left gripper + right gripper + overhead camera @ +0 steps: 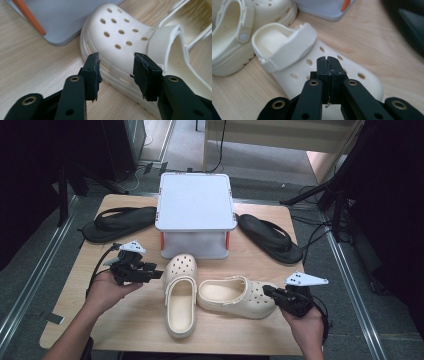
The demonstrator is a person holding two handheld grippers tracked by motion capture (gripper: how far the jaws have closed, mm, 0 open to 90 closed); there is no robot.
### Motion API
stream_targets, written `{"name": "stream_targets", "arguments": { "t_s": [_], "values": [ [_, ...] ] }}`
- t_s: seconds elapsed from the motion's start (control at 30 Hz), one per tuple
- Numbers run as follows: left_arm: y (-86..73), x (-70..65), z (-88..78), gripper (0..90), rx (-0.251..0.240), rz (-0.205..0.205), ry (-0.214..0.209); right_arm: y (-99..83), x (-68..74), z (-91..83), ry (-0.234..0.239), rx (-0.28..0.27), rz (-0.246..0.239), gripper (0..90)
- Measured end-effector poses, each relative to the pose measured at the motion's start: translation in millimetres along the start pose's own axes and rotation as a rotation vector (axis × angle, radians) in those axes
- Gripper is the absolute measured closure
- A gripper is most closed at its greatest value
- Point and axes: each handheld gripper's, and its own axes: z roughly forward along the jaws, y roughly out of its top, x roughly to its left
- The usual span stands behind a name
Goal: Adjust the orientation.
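Observation:
Two cream clogs lie on the wooden table (125, 320). One clog (180, 295) points its toe at the box; the other clog (235, 296) lies crosswise, toe to the right. My left gripper (159, 274) is level with the first clog's toe, just to its left. In the left gripper view that gripper (117, 62) stands open, and the holed toe (120, 27) lies just past its tips, not pinched. My right gripper (266, 291) is at the crosswise clog's toe. Seen from its own camera, the right gripper (328, 60) is shut on nothing, over the toe (362, 80).
A grey lidded box (195, 202) with orange clasps stands behind the clogs at the table's middle back. One black flip-flop (117, 222) lies to its left, another black flip-flop (270, 237) to its right. Bare wood shows along the front edge.

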Motion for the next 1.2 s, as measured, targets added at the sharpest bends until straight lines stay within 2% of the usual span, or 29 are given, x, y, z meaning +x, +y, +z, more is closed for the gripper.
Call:
{"name": "stream_targets", "arguments": {
  "t_s": [0.13,0.27,0.53,0.67,0.87,1.07,1.17,1.2],
  "values": [
    [2.0,2.3,1.0,58.2,-0.007,0.0,0.004,-7.3,0.0,2.7,-0.015,0.017,0.029,90.0],
    [4.2,5.3,2.7,56.4,-0.014,-0.003,0.005,-25.2,8.1,1.1,-0.034,0.036,0.057,90.0],
    [7.8,5.9,6.8,54.2,-0.015,0.01,0.007,-47.0,15.8,-2.5,-0.047,0.086,0.083,90.0],
    [8.8,5.6,7.4,54.2,-0.02,0.011,0.009,-48.0,15.8,3.3,-0.065,0.12,0.079,90.0],
    [8.0,4.7,6.8,53.5,-0.022,0.019,0.02,-47.4,12.9,4.8,-0.065,0.116,0.087,90.0],
    [4.7,3.3,4.0,52.9,-0.031,0.016,0.028,-44.8,4.0,6.7,-0.079,0.107,0.116,90.0],
    [2.6,3.1,3.5,54.3,-0.028,0.008,0.015,-42.4,-2.5,7.5,-0.099,0.105,0.127,90.0],
    [0.6,2.0,4.2,54.8,-0.024,0.007,0.018,-39.8,-8.8,8.3,-0.116,0.104,0.135,90.0]
  ]
}}
